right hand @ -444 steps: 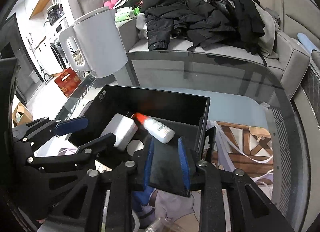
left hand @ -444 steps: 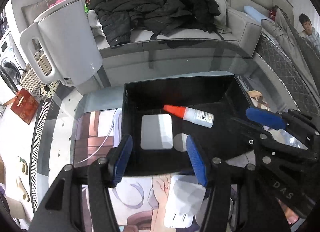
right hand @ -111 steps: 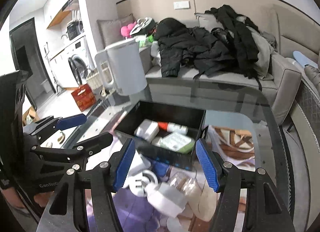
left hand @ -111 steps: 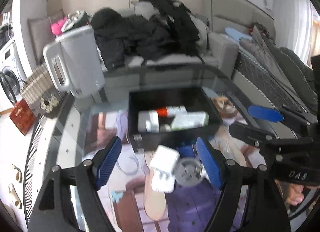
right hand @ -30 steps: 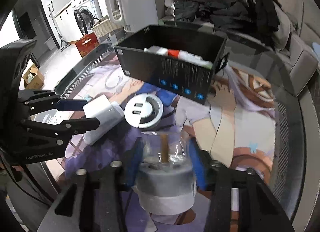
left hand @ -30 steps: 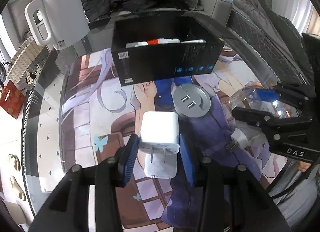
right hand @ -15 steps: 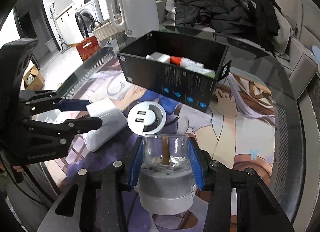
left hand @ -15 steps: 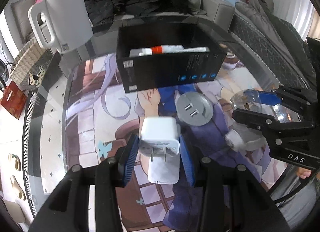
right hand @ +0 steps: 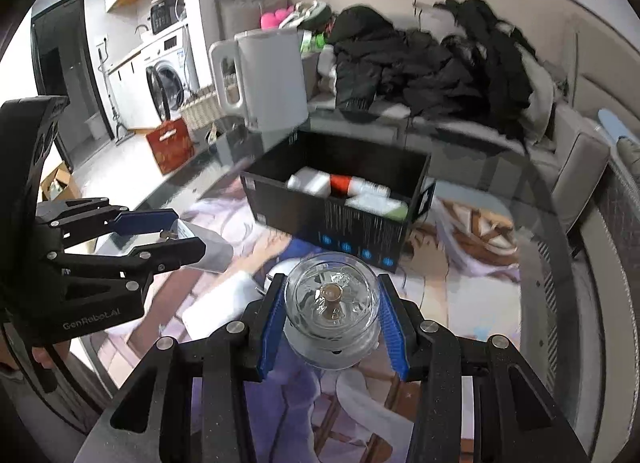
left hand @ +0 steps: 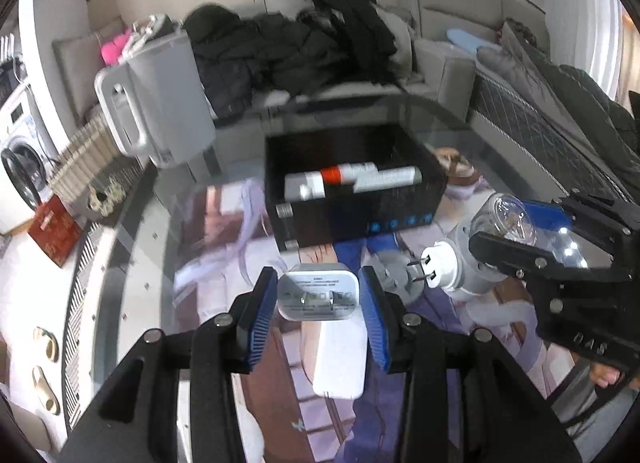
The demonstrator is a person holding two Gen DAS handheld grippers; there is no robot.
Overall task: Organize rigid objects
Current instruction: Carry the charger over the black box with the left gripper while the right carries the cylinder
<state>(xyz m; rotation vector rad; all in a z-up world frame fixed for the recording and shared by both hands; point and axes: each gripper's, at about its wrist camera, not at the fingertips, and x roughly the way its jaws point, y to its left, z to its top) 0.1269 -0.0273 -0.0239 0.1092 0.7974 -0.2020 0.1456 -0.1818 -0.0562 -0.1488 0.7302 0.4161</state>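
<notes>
Left gripper (left hand: 318,299) is clamped on a white charger (left hand: 318,295), prong face toward the camera, lifted off the glass table (left hand: 132,247). Right gripper (right hand: 332,317) squeezes a plug-in light (right hand: 332,313) with a clear dome, also held up in the air. The black box (right hand: 340,199) sits just beyond both, already holding a red-capped tube (right hand: 348,185) and a couple of white items. A white kettle (right hand: 270,79) stands behind the box.

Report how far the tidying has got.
Done: a red-capped tube and two pale items already lie in the black box. In hand: left gripper holds a white charger; right gripper holds a domed plug-in lamp. Left: both to box, plus the round USB hub on the table.
</notes>
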